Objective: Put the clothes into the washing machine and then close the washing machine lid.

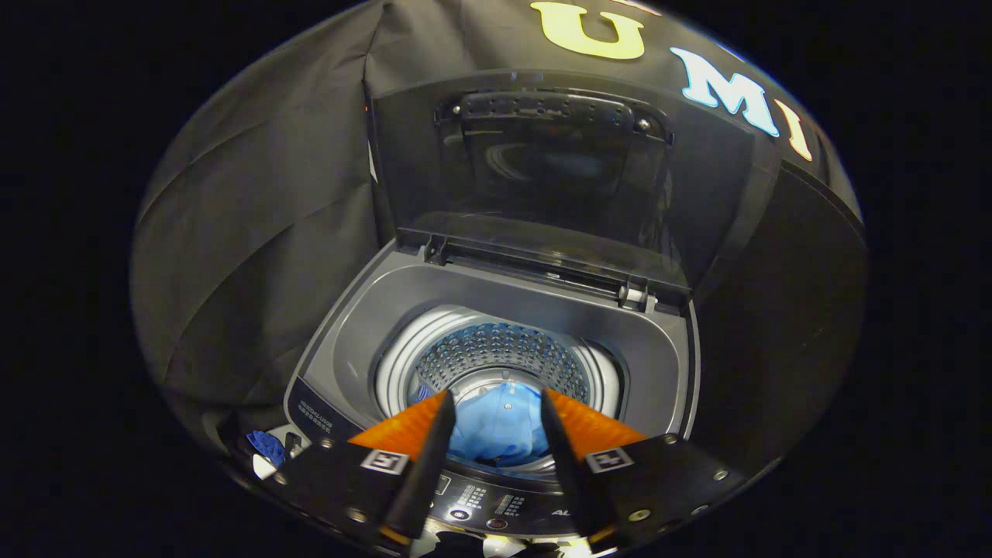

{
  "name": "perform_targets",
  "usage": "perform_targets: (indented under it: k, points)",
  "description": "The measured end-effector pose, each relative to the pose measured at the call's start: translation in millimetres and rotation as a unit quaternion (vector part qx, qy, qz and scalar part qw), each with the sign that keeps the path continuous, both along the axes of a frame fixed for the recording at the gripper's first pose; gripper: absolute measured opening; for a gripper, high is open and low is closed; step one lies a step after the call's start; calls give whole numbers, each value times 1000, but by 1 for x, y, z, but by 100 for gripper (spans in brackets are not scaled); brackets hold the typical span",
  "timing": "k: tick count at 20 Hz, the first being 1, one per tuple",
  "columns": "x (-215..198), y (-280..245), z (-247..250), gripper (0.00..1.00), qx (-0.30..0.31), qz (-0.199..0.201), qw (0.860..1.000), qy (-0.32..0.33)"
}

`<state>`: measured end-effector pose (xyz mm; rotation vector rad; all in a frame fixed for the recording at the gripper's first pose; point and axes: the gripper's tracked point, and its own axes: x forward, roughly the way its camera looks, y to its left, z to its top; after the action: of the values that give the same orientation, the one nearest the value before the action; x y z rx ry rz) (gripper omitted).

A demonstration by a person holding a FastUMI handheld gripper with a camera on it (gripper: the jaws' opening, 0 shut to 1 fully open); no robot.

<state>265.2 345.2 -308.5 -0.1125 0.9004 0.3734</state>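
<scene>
A top-loading washing machine (364, 325) stands below me with its lid (558, 178) raised upright at the back. Its perforated steel drum (496, 353) holds a blue garment (496, 426) lying at the bottom. My gripper (496, 407) hovers above the drum's front rim, open, with nothing between its fingers. The blue garment shows through the gap between the fingers, well below them. The machine's control panel (488, 504) lies just under the fingers.
Black cloth walls close in behind and on both sides of the machine. A small blue object (266, 446) sits by the machine's front left corner. The raised lid leans against the back wall.
</scene>
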Motion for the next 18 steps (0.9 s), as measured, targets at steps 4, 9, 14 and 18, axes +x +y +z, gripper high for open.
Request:
perform_targets:
  k: [4,9,14,18]
  points:
    - [6,-2,12,94,6,-9,1000,-21]
    - [20,-1,43,94,28,-9,997,-72]
    - [40,5,90,95,57,-5,987,-149]
    - [61,9,132,94,86,-17,972,-218]
